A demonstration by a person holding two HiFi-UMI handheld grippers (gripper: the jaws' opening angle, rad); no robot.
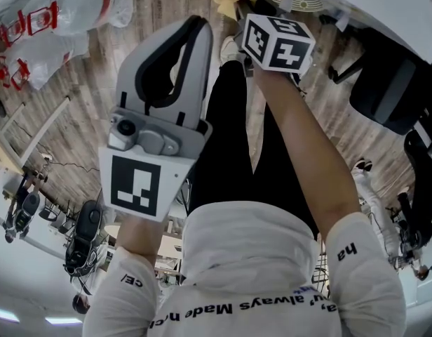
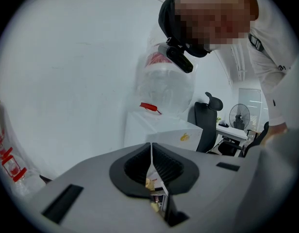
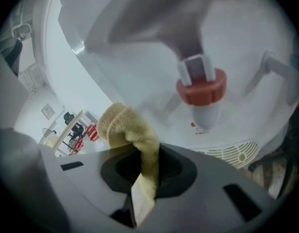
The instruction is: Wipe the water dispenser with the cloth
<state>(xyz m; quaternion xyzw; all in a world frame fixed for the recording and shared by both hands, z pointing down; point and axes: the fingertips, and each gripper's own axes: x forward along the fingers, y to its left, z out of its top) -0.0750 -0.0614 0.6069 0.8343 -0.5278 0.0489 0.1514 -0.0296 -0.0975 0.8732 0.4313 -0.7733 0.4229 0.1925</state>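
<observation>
1. Cloth [image 3: 124, 127]: one, yellow and fleecy. It is pinched between the fingers [image 3: 115, 171] of the right gripper [image 3: 145, 165], with a folded wad standing out past the fingertips and a tail running back between them.
2. Water dispenser [image 3: 115, 47]: one. Its white front fills the space straight ahead of those fingers. The wad looks to be at the panel or just short of it; I cannot tell whether it touches.
3. Taps: one with a red collar [image 3: 202, 89], above and to the right of the fingertips. A second spout [image 3: 280, 64] shows only in part, further right. One slotted drip grille [image 3: 232, 153] sits below the red-collared tap.
4. As I judge it, the step in hand is bringing the wad onto the front panel. To do it well, lead with the soft wad so that cloth, not hard fingertip, meets the plastic. Press flat and sweep in overlapping passes, then go round the tap collar rather than into it, since a knock there could start it dribbling. The grip looks firm enough, though the tail may slip if the cloth drags.
5. Left gripper [image 2: 151, 152]: its fingers are pressed together on nothing. It is held well back from the dispenser and looks at it from a distance, with the single big bottle [image 2: 164, 84] on top ahead of its fingertips. It has no part in the wipe here and is best kept clear.
6. Grippers: two, one working and one idle
</observation>
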